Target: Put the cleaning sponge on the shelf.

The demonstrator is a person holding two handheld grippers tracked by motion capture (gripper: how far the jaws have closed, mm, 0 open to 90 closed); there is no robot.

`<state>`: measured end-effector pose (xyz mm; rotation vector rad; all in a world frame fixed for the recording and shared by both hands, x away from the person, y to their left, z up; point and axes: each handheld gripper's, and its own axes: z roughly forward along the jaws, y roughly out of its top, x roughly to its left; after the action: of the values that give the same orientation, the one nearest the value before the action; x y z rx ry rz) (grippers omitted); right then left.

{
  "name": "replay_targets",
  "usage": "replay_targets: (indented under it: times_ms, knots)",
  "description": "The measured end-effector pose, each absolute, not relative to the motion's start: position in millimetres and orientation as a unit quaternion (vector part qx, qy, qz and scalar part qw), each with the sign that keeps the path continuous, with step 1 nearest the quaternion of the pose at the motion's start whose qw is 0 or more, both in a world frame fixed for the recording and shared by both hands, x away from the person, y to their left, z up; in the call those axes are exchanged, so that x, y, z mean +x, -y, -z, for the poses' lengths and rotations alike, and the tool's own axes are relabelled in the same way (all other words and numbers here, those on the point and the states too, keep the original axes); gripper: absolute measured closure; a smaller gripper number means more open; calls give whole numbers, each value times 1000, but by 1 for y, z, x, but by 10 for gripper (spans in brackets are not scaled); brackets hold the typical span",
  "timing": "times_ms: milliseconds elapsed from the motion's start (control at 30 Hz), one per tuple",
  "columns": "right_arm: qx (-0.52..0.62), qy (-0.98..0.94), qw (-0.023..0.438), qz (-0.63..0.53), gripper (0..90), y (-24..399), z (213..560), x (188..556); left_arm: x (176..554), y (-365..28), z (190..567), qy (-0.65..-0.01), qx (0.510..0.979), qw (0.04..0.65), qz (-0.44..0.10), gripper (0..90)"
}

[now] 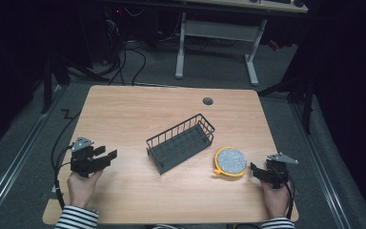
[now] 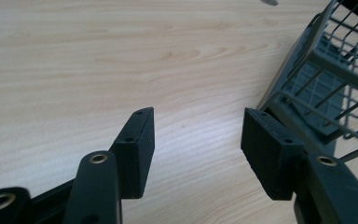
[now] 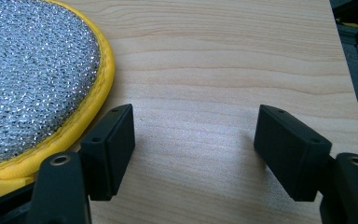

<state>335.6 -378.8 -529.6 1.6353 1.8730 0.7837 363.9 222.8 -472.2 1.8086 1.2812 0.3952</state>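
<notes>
Just right of the round yellow-rimmed scouring pad with a silvery mesh face [image 1: 230, 161], the right gripper [image 1: 257, 171] rests with jaws apart, empty, its near jaw beside the pad's rim. Well left of the pad, the left gripper [image 1: 108, 155] stands half open, holding nothing. Just beyond the pad sits the dark grey wire basket [image 1: 181, 142].

No readable text, labels, brands or numbers on anything.

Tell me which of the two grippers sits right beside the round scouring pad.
The right gripper: its open jaws sit just beside the yellow-rimmed scouring pad. The left gripper is across the wire basket, far from the pad.
</notes>
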Motion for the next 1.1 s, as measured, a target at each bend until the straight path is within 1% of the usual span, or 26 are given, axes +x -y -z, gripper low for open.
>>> replay_targets:
  times_ms: [433,567,700,1000,1100]
  knots:
    - [605,-693,264,-290,291,379,530,336,356,-230,501,-526,719,424,-162,427]
    - [605,-693,264,-290,291,379,530,336,357,-229,512,-530,724,409,-168,422]
    - [604,-693,265,-290,291,379,530,336,357,-229,518,-536,718,415,-158,407]
    - [604,-693,265,-290,291,379,530,336,360,-226,527,-543,718,397,-178,396]
    - [604,-693,265,-290,291,379,530,336,362,-225,529,-550,715,387,-191,379]
